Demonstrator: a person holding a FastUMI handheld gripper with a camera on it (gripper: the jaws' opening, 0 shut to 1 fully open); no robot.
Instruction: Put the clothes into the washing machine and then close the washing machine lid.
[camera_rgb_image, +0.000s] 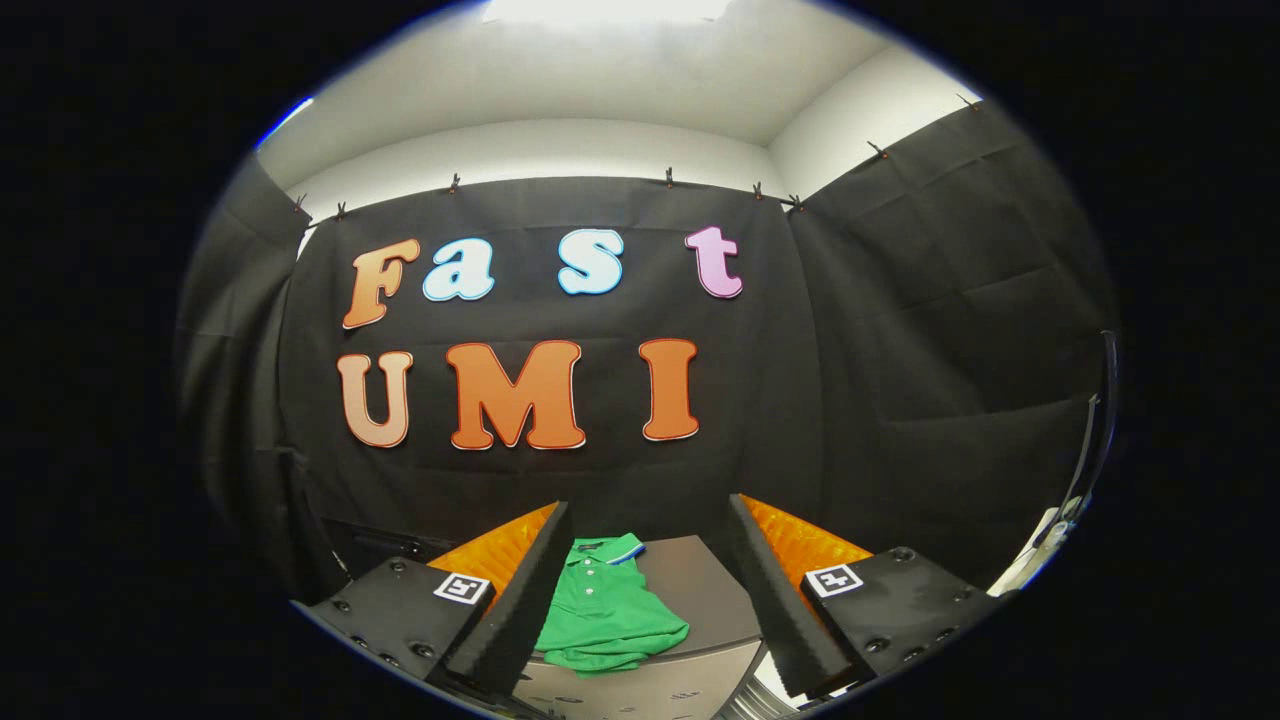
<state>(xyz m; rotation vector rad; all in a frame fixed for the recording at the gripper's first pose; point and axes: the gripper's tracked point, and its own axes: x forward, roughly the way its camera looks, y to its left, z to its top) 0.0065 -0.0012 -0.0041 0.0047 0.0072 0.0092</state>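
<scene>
The gripper (645, 590) hangs with its fingers spread wide, gripping nothing. Between and just beyond them a green polo shirt (605, 610) lies on a grey surface (700, 590), probably the washing machine's closed lid, its front edge cut off below.

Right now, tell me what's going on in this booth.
A person is holding a handheld gripper aimed at a folded green polo shirt. The shirt lies on a grey flat surface, which may be the washing machine's top. The fingers are spread wide apart and the shirt sits just ahead, between them, untouched. Nothing has been picked up yet.
</scene>
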